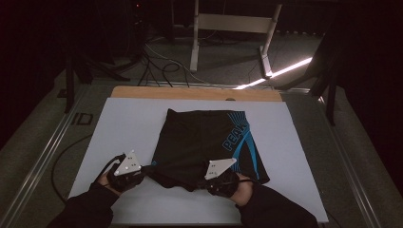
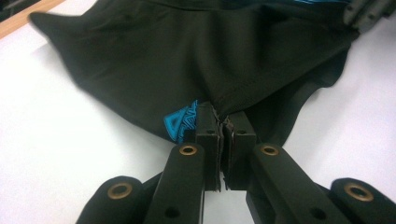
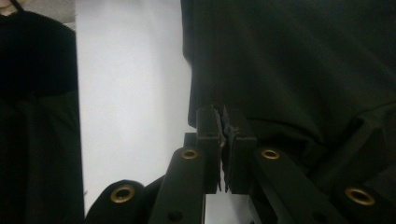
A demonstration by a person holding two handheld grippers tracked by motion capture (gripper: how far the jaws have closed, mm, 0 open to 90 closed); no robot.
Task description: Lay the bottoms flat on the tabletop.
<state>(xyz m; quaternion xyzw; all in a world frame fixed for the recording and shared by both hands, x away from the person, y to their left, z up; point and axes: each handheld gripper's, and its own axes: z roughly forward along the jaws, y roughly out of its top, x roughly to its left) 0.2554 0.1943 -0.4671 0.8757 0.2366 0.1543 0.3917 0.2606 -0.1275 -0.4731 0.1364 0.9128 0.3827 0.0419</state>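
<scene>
gripping the near hem of the black shorts (image 2: 196, 60), the left gripper (image 2: 220, 123) has its jaws pressed together with a fold of the dark cloth pinched between the pads; a small blue patterned patch (image 2: 180, 123) on the fabric sits just beside the left jaw tip. in the high view the left gripper (image 1: 142, 171) lies at the near left corner of the shorts (image 1: 199, 142), the person's gloved left hand (image 1: 114, 178) behind it and the grey three-cornered plate on top.

right gripper (image 3: 223, 123): jaws likewise closed tight, black cloth caught between the pads at the edge of the shorts (image 3: 289, 60). in the high view the right gripper (image 1: 202, 183) holds the near hem toward the right leg, with the right hand (image 1: 233, 187) behind it. both dark sleeves come in from the bottom edge.

shorts: spread flat on the white board (image 1: 128, 123), waistband toward the far side, leg openings toward the person. near hem looks slightly gathered and lifted between the two grippers. blue stripes and lettering (image 1: 235, 137) run down the right leg panel.

white board rests on a table whose wooden edge (image 1: 190, 93) shows along the far side. beyond it, on the dim floor, black cables (image 1: 157, 66), a light table frame (image 1: 233, 28) and a bright strip of light (image 1: 280, 71). in the left gripper view, part of the right gripper (image 2: 369, 14) is seen at the top right corner, on the cloth.
</scene>
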